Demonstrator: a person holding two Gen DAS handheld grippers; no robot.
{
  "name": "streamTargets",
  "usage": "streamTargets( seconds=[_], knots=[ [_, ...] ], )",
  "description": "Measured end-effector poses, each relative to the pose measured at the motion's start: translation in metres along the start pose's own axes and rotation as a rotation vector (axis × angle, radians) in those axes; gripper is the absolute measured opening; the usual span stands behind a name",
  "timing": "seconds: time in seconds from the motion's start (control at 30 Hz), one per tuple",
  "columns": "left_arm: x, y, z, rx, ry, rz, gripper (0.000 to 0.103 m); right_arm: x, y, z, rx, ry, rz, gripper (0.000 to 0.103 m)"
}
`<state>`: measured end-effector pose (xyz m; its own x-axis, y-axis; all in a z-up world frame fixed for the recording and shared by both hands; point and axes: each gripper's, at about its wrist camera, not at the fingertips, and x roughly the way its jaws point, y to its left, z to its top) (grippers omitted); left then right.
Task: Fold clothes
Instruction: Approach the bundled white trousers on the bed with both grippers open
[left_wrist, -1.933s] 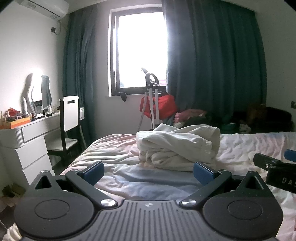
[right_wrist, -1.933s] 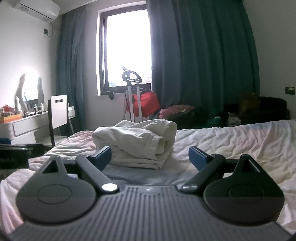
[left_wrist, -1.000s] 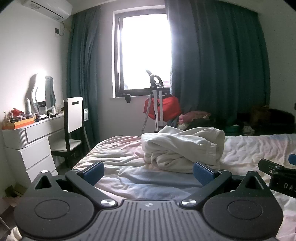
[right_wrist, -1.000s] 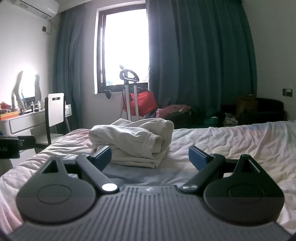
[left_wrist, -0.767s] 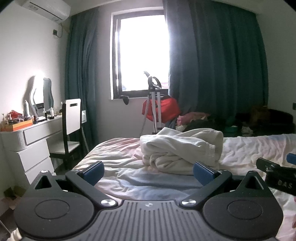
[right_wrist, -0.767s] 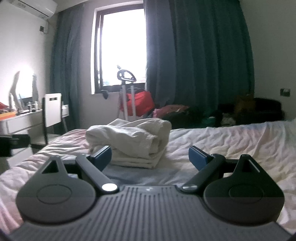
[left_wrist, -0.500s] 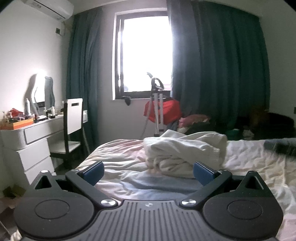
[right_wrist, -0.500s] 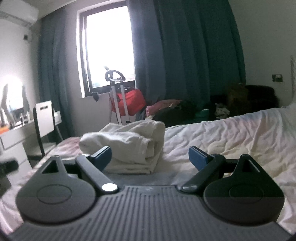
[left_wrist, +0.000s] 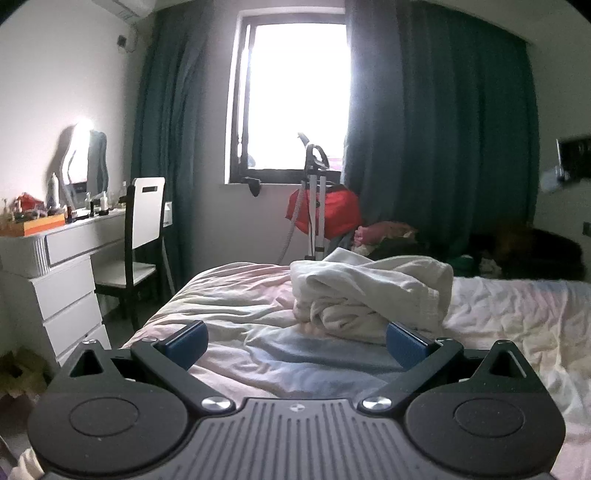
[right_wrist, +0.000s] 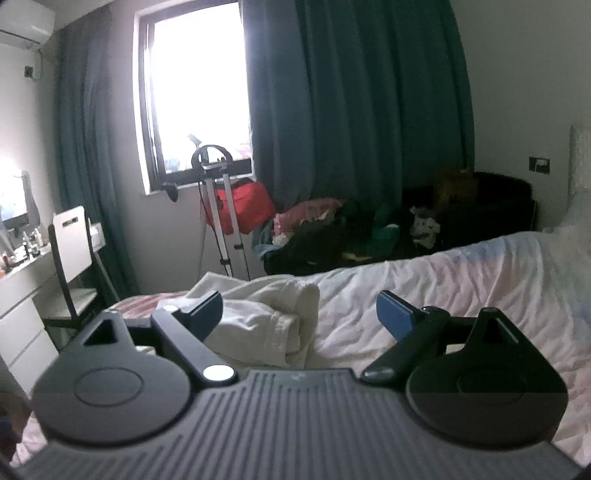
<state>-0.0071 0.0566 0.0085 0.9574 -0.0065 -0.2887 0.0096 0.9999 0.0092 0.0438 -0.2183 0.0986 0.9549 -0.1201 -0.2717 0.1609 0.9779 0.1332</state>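
**Cream garment bundled on the bed, both grippers empty**

The cream garment (left_wrist: 373, 291) lies in a loose, rumpled bundle on the bed (left_wrist: 517, 314), near its foot end; to judge by the creases and rolled layers, any folding is rough at best and a neat, flat fold looks yet to be made; the left gripper (left_wrist: 295, 338) stands spread wide, holding nothing, short of the bundle; the right gripper (right_wrist: 299, 312) is likewise released, its 2 fingers apart above the cloth, touching nothing
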Motion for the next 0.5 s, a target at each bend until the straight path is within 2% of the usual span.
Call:
streamTargets(
  seconds=[0.23, 0.33, 0.5],
  knots=[
    [0.007, -0.020, -0.011, 0.054, 0.004, -0.040, 0.103, -0.024, -0.012, -0.023, 0.009, -0.029, 0.033, 0.092],
    [0.030, -0.043, -0.015, 0.100, 0.028, -0.064, 0.103, -0.026, -0.023, -0.039, 0.025, -0.038, 0.022, 0.092],
    [0.087, -0.104, -0.022, 0.208, 0.049, -0.125, 0.103, -0.019, -0.051, -0.071, 0.095, -0.095, -0.025, 0.092]
  ],
)
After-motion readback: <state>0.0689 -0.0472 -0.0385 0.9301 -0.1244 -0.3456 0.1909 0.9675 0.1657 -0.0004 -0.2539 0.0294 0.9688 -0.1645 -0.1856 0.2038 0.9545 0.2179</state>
